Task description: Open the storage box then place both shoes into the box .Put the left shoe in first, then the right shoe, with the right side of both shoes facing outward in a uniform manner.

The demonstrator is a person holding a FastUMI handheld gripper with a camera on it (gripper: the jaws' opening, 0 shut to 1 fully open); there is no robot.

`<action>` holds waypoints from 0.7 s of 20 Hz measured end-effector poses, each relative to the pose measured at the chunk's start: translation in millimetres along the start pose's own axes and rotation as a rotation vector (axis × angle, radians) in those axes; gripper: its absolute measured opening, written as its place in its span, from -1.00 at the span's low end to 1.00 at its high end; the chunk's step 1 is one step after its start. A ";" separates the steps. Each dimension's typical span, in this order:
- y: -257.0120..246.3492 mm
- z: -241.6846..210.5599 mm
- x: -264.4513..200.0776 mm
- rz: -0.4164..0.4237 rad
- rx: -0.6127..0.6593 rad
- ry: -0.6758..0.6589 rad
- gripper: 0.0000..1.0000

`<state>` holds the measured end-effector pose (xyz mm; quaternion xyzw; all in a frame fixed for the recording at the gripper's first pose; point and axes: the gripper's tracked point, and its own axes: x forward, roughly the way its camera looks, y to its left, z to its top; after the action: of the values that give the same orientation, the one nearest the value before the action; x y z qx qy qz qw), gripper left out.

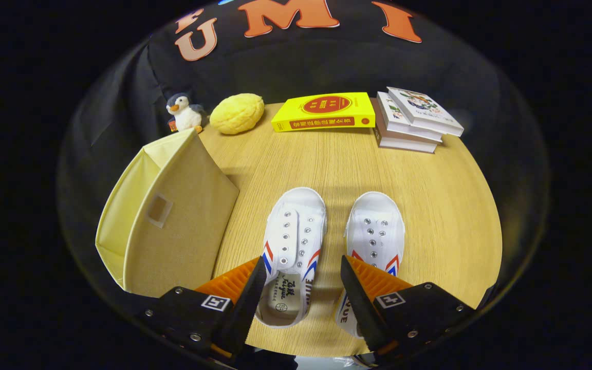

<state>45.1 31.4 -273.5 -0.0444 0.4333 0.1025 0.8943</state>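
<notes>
The gripper [302, 275] is hanging over the near edge of the table [440, 205], its fingers spread wide and clasping nothing. The heel of the left shoe [292, 246] is lying between them; the right finger is covering part of the heel of the right shoe [374, 241]. Both shoes are sitting side by side, a little apart, with toes pointing away. To the left of the shoes, the box [172, 221] is standing near the table's left edge, closed. Along the far edge, running left to right, a penguin toy [185, 113], a yellow plush [237, 113], a yellow book [324, 111] and a stack of books [414, 121] are sitting.
</notes>
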 end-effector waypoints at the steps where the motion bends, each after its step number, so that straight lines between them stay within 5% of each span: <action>1: -4.7 -4.2 6.3 -0.007 -0.009 0.019 0.71; 7: -9.2 -17.7 39.0 0.021 -0.003 0.096 0.37; 14: 1.2 -27.2 57.0 0.116 0.023 0.197 -0.25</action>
<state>58.3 36.2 -335.1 -0.0187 0.5218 0.1445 0.8405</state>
